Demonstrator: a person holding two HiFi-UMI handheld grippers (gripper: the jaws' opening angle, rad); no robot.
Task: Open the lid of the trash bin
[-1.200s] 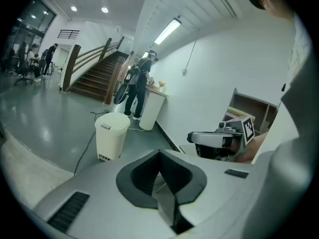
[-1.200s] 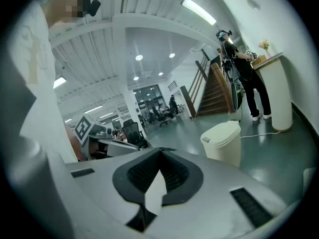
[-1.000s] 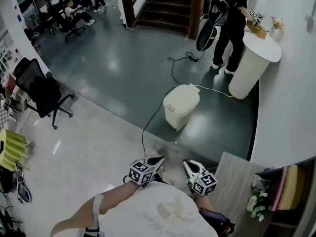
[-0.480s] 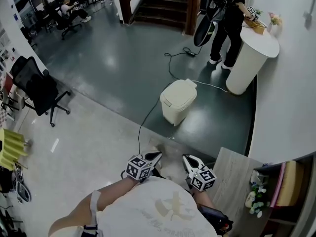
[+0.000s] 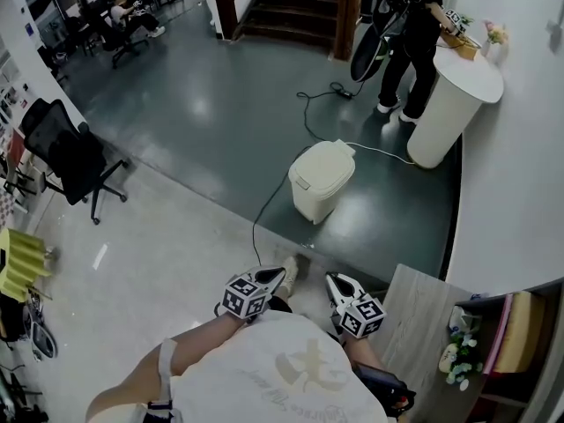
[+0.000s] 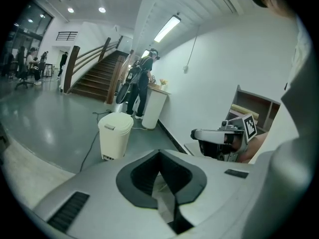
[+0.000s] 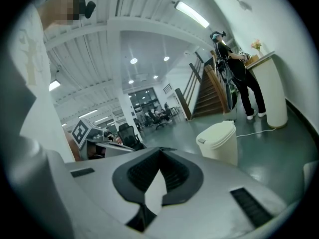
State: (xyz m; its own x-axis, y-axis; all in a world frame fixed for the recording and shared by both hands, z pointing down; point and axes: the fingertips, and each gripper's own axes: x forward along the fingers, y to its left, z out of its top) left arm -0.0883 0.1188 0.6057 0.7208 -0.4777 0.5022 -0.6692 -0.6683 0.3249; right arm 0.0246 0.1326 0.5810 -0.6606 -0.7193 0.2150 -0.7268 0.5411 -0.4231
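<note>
Cream plastic trash bin (image 5: 319,188), rounded lid (image 5: 324,164) shut, stands upright on dark glossy floor (image 5: 203,122); thin black cable (image 5: 264,211) passes its left side. Well apart, by the person: left gripper (image 5: 280,277) jaws together, empty; right gripper (image 5: 335,282) same.

Dark glossy floor (image 5: 211,122), pale floor (image 5: 159,254) nearer, staircase (image 5: 295,11), black office chair (image 5: 70,161), round white counter (image 5: 458,113), white wall (image 5: 520,192)

Head view down; gripper views fwd; all share bin (image 5: 322,181).
</note>
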